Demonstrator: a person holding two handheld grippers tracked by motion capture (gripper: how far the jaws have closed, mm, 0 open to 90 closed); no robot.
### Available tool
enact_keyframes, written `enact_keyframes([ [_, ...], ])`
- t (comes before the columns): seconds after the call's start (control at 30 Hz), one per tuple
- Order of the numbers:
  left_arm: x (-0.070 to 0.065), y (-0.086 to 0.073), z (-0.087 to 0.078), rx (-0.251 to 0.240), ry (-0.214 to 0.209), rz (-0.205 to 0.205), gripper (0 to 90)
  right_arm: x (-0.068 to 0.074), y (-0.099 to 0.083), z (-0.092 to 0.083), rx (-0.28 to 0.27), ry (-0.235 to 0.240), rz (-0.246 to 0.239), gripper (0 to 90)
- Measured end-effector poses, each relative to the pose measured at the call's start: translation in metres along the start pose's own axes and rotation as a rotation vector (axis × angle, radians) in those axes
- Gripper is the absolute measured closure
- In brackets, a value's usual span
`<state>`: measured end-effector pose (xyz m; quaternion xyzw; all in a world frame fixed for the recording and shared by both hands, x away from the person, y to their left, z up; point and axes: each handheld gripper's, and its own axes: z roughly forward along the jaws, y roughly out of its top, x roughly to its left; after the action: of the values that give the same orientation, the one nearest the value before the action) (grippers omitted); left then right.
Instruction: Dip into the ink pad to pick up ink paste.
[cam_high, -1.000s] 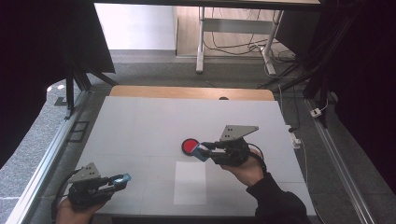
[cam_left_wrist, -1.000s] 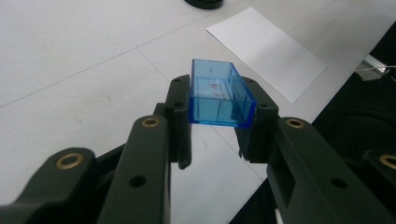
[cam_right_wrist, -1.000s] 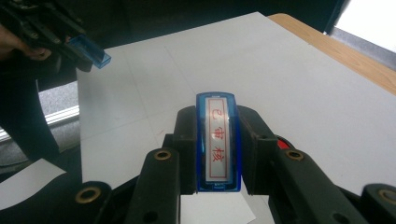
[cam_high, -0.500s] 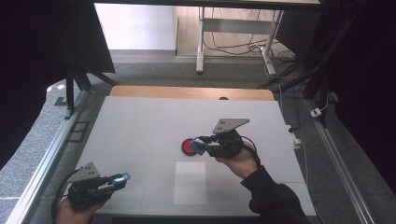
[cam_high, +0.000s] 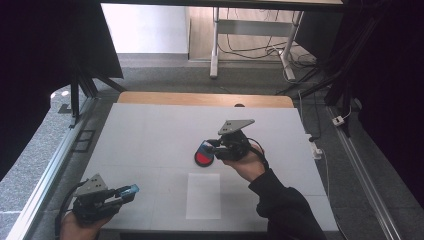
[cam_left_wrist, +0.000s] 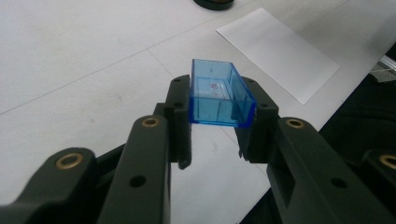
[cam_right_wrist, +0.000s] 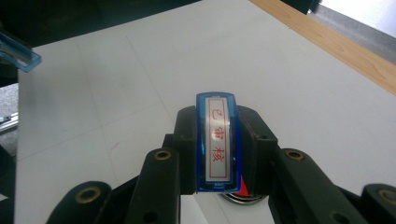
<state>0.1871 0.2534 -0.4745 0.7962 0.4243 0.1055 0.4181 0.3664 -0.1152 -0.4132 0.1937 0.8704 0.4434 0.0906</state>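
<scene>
Right claw (cam_high: 209, 148) is clamped tight on a blue stamp (cam_right_wrist: 216, 142), its white face with red characters turned up at the camera, held just above the round red ink pad (cam_high: 203, 159) mid-surface. Left claw (cam_high: 127, 192) sits near the front left corner of the white surface (cam_high: 150, 135), squeezing a clear blue cap (cam_left_wrist: 219, 93) by its sides. White paper sheet (cam_high: 203, 196) lies between the two hands, nearer the pad.

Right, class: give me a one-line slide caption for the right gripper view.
Right gripper clamps a blue stamp, red characters facing up, just above the red ink pad on the white table.
</scene>
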Motion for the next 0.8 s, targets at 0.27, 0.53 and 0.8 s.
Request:
enact_keyframes([
  [0.27,0.0,0.0,0.0,0.001,-0.002,-0.001,68.4,-0.012,-0.002,0.02,0.054,-0.044,-0.001,71.5],
  [0.53,0.001,-0.001,0.0,-0.002,-0.009,-0.003,68.5,-0.023,-0.008,0.044,0.122,-0.061,0.01,71.5],
  [0.8,0.001,-0.001,-0.001,-0.008,-0.02,-0.004,68.5,-0.027,-0.015,0.062,0.174,-0.069,0.005,71.5],
])
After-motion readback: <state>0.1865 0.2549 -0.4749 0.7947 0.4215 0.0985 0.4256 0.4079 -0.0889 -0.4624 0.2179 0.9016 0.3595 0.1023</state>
